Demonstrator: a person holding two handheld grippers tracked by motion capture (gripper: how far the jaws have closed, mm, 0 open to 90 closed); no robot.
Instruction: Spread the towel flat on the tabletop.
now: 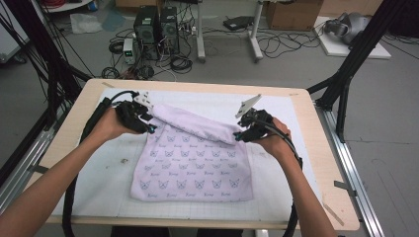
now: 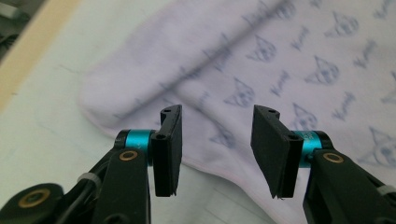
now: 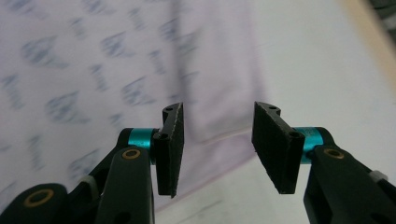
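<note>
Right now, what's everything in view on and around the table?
Cloth: one, pale lilac with grey printed faces, mid-table, far edge folded over toward the person.
Mat: one, white with a grid, under the cloth.
Table: one, light wood top.
Computer towers: two, black, on the floor beyond the table.
Cardboard box: one, brown, far floor.
Left gripper: one, black, jaws open over the fold's left end.
Right gripper: one, black, jaws open over the fold's right end.

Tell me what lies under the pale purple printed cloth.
The cloth lies on a white gridded mat covering the wooden table. Its far edge is folded over onto itself. Whatever the folded layers cover is hidden.
</note>
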